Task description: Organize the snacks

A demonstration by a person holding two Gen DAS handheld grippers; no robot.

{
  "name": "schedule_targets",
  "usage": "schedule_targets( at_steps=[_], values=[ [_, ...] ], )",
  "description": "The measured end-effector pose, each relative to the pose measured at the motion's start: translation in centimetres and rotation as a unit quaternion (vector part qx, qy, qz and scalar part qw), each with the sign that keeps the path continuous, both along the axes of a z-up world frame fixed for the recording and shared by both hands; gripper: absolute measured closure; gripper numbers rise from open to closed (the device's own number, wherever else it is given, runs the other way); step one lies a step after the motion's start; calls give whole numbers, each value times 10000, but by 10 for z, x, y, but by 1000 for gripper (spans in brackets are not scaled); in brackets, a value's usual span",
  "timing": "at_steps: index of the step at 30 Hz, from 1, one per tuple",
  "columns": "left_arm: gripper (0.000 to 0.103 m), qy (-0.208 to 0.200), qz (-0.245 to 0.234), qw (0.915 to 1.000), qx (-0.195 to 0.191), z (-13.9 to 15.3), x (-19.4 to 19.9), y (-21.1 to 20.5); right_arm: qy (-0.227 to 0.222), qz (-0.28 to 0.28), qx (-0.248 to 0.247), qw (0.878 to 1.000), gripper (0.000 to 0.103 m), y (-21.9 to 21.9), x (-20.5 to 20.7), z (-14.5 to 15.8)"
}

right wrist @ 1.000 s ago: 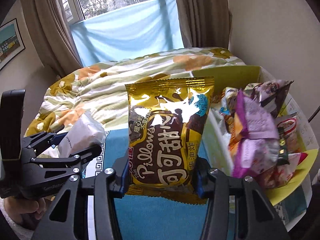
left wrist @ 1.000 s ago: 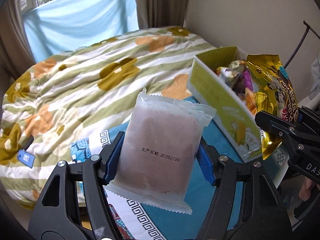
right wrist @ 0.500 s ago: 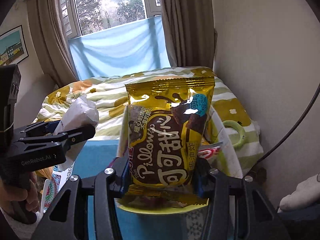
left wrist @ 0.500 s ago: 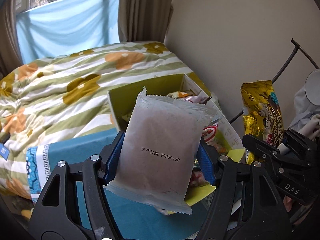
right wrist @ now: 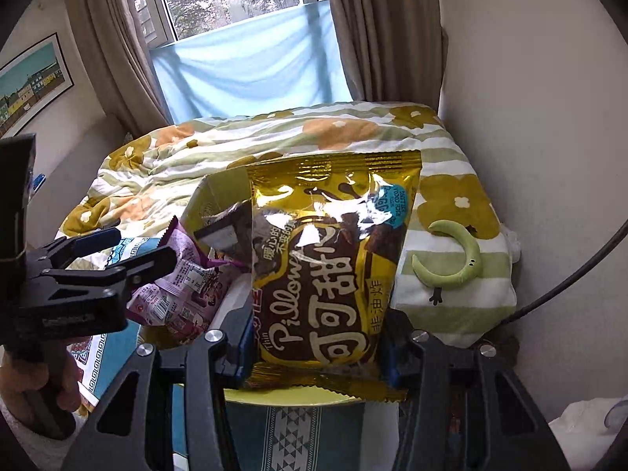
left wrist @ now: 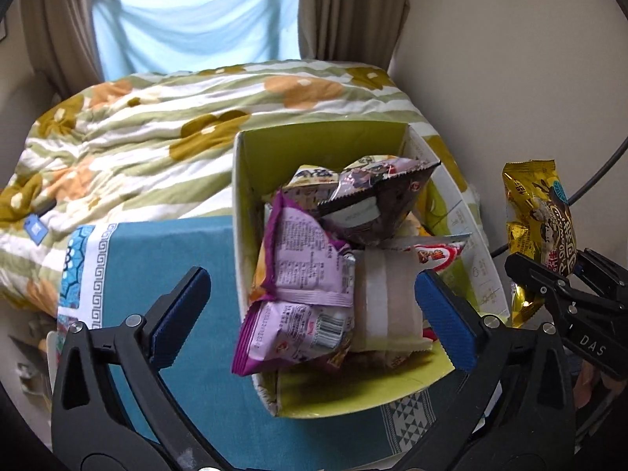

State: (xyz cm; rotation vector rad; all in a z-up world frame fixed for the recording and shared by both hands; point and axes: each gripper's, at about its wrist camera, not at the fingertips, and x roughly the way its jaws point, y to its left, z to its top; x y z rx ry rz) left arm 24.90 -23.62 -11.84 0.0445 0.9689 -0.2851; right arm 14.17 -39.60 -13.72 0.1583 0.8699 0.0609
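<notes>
A yellow-green cardboard box [left wrist: 314, 145] stands on a teal cloth and holds several snack packs. The pale pinkish pack [left wrist: 386, 306] lies in the box beside purple packs [left wrist: 306, 259]. My left gripper [left wrist: 314, 322] is open and empty, its fingers spread over the box front. My right gripper [right wrist: 316, 347] is shut on a gold cocoa snack bag [right wrist: 329, 267], held upright above the box's right side. The bag also shows in the left wrist view [left wrist: 537, 212]. The left gripper shows in the right wrist view [right wrist: 129, 251], open.
The teal cloth [left wrist: 165, 259] covers a small table against a bed with a striped floral quilt [left wrist: 157, 133]. A green crescent toy [right wrist: 455, 259] lies on the quilt. A wall stands close on the right. A dark cable [left wrist: 600, 172] curves by the wall.
My left gripper opened and let go of the pale pinkish pack, which now lies in the box. Both grippers moved in over the box. The right gripper still holds the gold bag.
</notes>
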Motion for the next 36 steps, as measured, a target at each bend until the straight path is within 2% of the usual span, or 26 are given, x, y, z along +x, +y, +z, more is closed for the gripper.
schedule_targets(
  at_steps=[12, 15, 17, 19, 20, 27, 36],
  values=[
    [0, 112, 757, 9970, 73, -6, -31, 42, 113, 746, 88, 9971, 57, 12, 24, -9],
    [0, 77, 845, 9964, 72, -6, -41, 49, 206, 725, 150, 9970, 56, 14, 25, -13],
    [0, 139, 923, 9956, 115, -9, -44, 53, 292, 678, 270, 9969, 44, 13, 26, -19],
    [0, 169, 941, 9953, 121, -11, -50, 58, 352, 567, 340, 9972, 10, 11, 25, -25],
    [0, 155, 938, 9954, 120, -11, -54, 60, 367, 474, 337, 9976, 6, 9, 24, -28],
    [0, -26, 749, 9972, 3, 1, -75, 77, 244, 75, 326, 9991, 5, 4, -3, -22],
    [0, -818, 417, 9958, 73, 60, -120, 121, -284, -257, 201, 9991, 5, 40, -54, 25]
  ],
)
